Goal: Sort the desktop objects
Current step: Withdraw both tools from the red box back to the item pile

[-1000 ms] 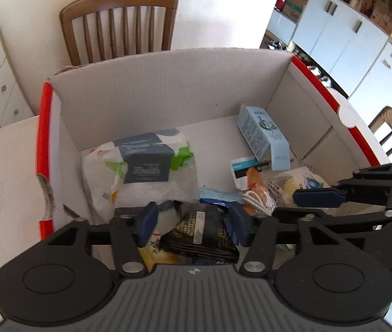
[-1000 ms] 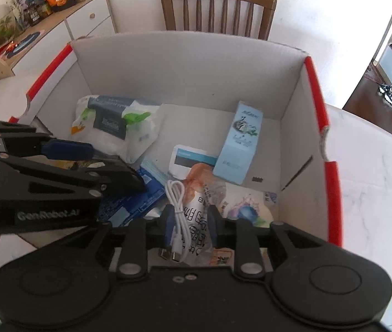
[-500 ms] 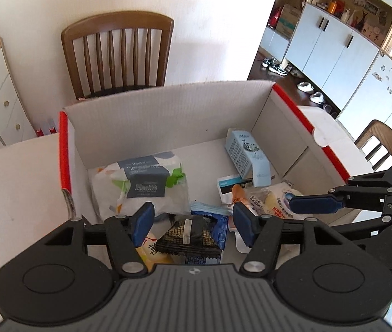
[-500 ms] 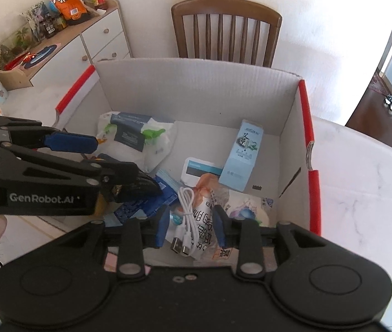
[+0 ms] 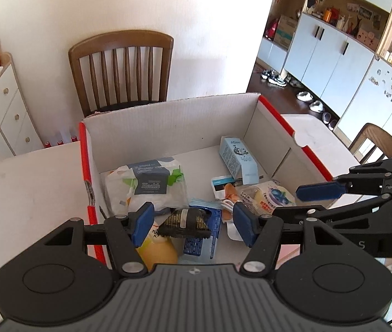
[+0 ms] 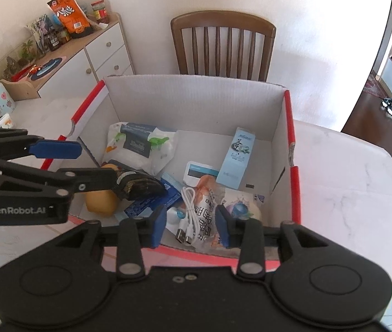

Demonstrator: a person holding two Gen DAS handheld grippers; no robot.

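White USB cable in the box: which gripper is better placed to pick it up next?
Right. The right gripper is open, with the white USB cable lying directly between and just beyond its fingers. The left gripper is also open but sits over the dark mesh item, to the cable's side.

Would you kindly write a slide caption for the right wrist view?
Open right tongs above a white cable in the cardboard box.
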